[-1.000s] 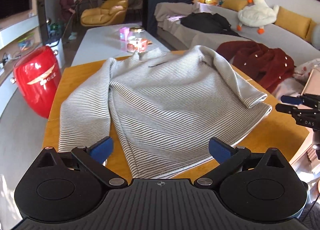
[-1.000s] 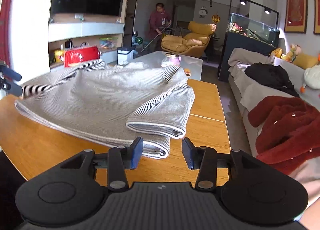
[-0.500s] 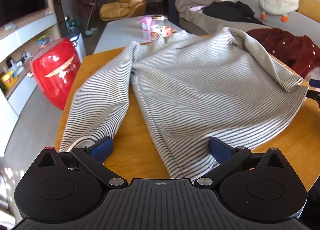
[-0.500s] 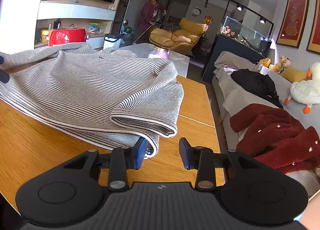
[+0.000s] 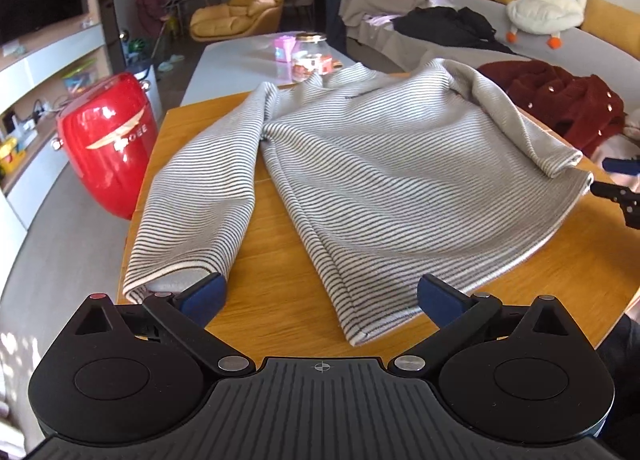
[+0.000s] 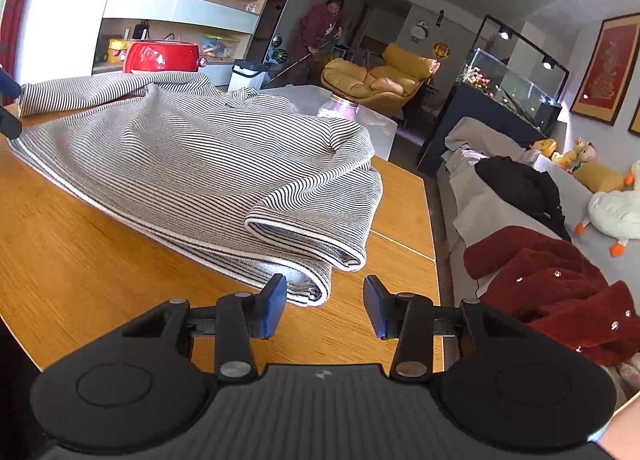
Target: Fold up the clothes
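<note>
A grey-and-white striped sweater (image 5: 384, 187) lies spread on the wooden table (image 5: 280, 300), collar at the far end. Its left sleeve (image 5: 196, 211) runs down toward me, and the right sleeve (image 5: 516, 127) is folded over the body. My left gripper (image 5: 320, 298) is open wide just before the hem's near left corner, its left pad beside the sleeve cuff. In the right wrist view the sweater (image 6: 208, 163) shows its folded sleeve cuff and hem corner. My right gripper (image 6: 325, 308) is open right at that hem corner, holding nothing.
A red round appliance (image 5: 108, 143) stands off the table's left side. A glass jar (image 5: 310, 57) sits on the pale table beyond. The sofa to the right holds a red coat (image 6: 560, 292), a black garment (image 5: 448, 27) and a plush duck (image 5: 544, 3). A person (image 5: 156, 7) sweeps far back.
Both grippers have shifted closer to the sweater's hem corners and both views now tilt more down onto the table. The sweater lies as before. Both grippers stay open.
</note>
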`<action>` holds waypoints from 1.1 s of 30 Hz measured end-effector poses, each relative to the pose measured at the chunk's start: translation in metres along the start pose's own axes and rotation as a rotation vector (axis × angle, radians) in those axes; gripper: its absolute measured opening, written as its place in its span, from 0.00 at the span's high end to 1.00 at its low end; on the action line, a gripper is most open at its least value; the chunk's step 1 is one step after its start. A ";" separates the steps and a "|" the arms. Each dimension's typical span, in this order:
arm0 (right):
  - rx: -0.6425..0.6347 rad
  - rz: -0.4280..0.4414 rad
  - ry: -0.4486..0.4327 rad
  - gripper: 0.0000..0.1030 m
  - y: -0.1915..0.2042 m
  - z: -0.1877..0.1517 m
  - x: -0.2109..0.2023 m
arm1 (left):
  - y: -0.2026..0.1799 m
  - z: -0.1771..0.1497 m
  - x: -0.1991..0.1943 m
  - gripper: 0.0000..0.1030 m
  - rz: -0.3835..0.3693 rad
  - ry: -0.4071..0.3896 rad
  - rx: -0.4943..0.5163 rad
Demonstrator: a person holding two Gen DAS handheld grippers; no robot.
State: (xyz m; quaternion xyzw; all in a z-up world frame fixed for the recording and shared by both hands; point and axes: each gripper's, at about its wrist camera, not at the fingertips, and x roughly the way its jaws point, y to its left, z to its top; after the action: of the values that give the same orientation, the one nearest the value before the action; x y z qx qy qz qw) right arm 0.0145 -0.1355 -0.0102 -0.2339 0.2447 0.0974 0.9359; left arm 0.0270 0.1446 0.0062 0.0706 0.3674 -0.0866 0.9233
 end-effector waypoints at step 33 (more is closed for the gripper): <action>0.807 0.301 0.012 0.56 -0.121 0.003 0.013 | -0.041 0.086 0.038 0.00 -0.259 -0.275 -0.113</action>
State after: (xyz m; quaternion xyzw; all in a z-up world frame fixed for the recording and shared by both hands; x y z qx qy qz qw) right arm 0.0627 -0.2390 0.0333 0.1884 0.3000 0.1280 0.9264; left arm 0.1030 0.0835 0.0392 -0.0420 0.2480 -0.1928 0.9485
